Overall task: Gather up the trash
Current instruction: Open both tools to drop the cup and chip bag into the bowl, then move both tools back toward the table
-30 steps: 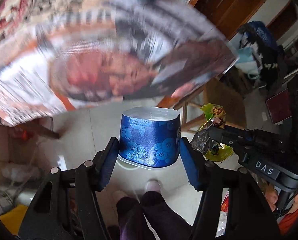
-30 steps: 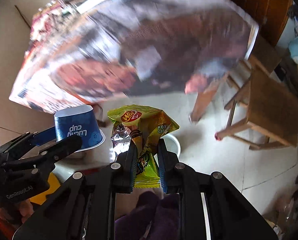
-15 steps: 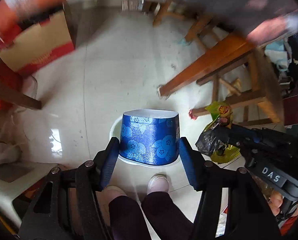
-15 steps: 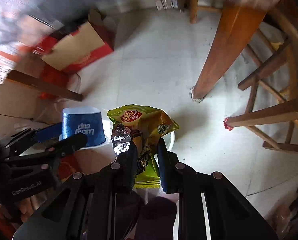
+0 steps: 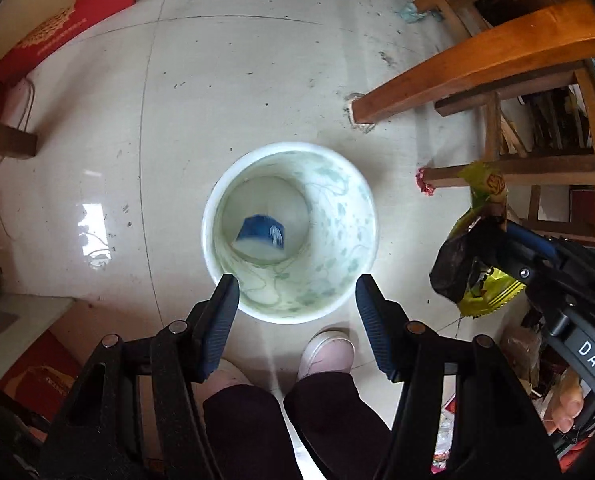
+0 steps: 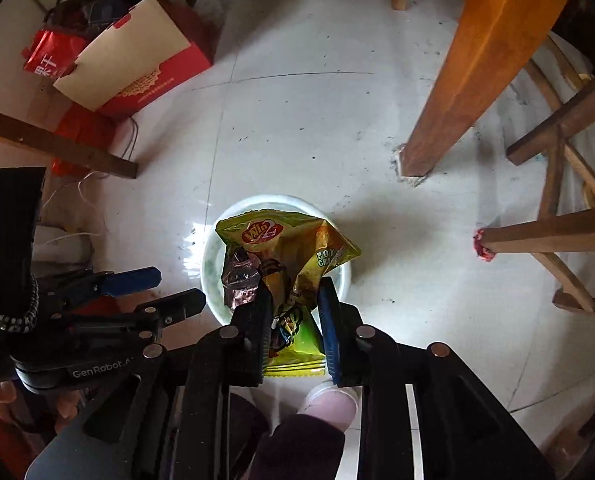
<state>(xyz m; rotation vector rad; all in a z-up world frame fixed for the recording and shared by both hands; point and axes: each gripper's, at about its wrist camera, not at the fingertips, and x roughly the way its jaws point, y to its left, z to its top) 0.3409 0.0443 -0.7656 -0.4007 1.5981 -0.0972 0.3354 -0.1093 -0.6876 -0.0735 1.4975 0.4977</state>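
Observation:
A white bin with a green pattern (image 5: 337, 240) stands on the tiled floor directly below both grippers. A blue paper cup (image 5: 261, 232) lies on its side at the bin's bottom. My left gripper (image 5: 297, 292) hangs open above the near rim with nothing between its fingers. My right gripper (image 6: 294, 282) holds a crumpled yellow-green snack bag (image 6: 281, 240) over the bin (image 6: 209, 264); its jaws are opening, and the bag still fills the gap between the pads. In the left wrist view the snack bag (image 5: 485, 184) shows at the right.
A thick wooden table leg (image 6: 457, 100) stands right of the bin, with chair rungs (image 6: 557, 236) beyond it. A red and beige box (image 6: 137, 60) lies far left, with cables (image 6: 81, 188) nearby. A person's shoes (image 5: 325, 348) stand just short of the bin.
Both grippers have sunk from table height to just above the bin. The blue cup has left the left gripper and now lies in the bin. The right jaws stand slightly wider around the bag.

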